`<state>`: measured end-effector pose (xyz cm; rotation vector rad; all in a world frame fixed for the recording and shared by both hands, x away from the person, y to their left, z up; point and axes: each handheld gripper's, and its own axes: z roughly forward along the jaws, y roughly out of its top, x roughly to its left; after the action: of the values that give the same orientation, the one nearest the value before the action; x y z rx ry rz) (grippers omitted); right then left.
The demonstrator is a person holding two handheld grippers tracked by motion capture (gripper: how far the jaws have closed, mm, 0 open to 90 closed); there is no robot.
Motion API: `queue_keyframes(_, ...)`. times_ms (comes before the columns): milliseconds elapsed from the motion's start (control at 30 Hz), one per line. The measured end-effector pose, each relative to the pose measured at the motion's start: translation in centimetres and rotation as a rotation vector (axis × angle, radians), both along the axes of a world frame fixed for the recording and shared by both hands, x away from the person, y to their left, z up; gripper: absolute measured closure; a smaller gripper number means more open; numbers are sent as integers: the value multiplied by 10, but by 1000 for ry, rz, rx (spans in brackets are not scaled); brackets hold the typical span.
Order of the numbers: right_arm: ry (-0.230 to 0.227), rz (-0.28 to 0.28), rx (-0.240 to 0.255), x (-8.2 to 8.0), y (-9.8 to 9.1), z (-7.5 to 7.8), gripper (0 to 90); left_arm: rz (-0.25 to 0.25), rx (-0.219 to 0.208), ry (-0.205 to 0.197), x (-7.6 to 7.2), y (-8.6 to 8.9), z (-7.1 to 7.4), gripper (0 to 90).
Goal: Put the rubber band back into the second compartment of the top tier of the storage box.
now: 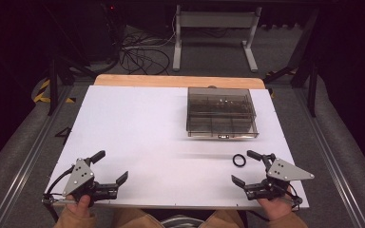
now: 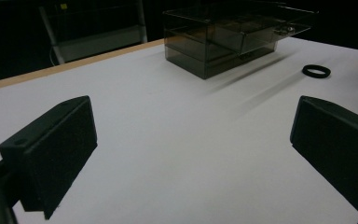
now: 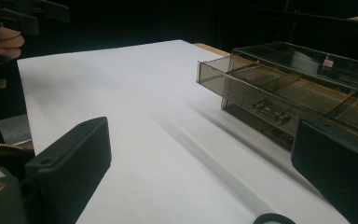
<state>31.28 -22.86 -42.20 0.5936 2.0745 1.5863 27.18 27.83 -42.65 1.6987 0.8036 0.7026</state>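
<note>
A smoked clear drawer box [image 1: 221, 107] stands on the white table [image 1: 138, 123], right of the middle, with one drawer [image 3: 214, 77] pulled partly out toward me. A small black ring [image 1: 239, 160] lies flat in front of the box, apart from it. My right gripper [image 1: 244, 166] is open near the front right edge, and the ring sits just beside its far jaw. My left gripper [image 1: 110, 166] is open at the front left with nothing between its jaws. The box [image 2: 233, 35] and ring [image 2: 316, 71] lie far ahead of the left gripper [image 2: 193, 149]. At the lower edge, the ring [image 3: 272, 218] lies between the right gripper's [image 3: 200, 172] jaws.
A wooden strip [image 1: 178, 81] runs along the table's far edge. Beyond it are a metal stand [image 1: 214, 33] and loose cables [image 1: 138, 57] on the floor. A hand holding the left gripper [image 3: 9, 18] shows far off at the upper left.
</note>
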Motion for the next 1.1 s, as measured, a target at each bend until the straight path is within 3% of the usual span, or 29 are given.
queue_keyframes(200, -8, -1, -22, -1, 1, 0, 60, 5, 33, -21, -1, -3, 1, 10)
queue_keyframes(633, 0, 2, -23, -1, 0, 3, 77, 12, 32, -20, -2, -2, 1, 11)
queue_keyframes(1100, 44, -40, -30, 8, -5, 11, 88, 23, 44, -13, -1, -4, 0, 11)
